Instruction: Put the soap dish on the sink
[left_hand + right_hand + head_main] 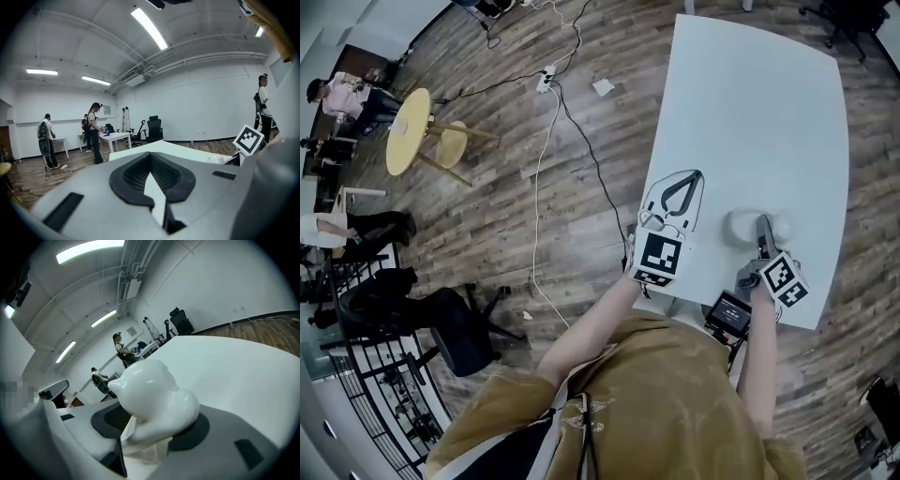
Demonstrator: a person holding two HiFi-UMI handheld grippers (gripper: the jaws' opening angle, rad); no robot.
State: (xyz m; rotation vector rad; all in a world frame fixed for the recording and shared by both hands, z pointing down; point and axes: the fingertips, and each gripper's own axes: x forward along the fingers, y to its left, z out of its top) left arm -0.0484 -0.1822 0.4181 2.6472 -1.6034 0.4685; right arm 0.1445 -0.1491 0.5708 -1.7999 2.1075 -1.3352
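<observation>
Soap dish [154, 399], glossy white, gripped between the pads of the right tongs [762, 232] near the white tabletop's [750, 103] front edge; left tongs [692, 180] closed on nothing, alongside over the same tabletop.

Head view looks steeply down on the table [750, 112]; both gripper views skim it close.

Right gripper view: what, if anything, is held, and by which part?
The white soap dish: the right gripper has its fingers clamped on the dish's near, lower end.
</observation>
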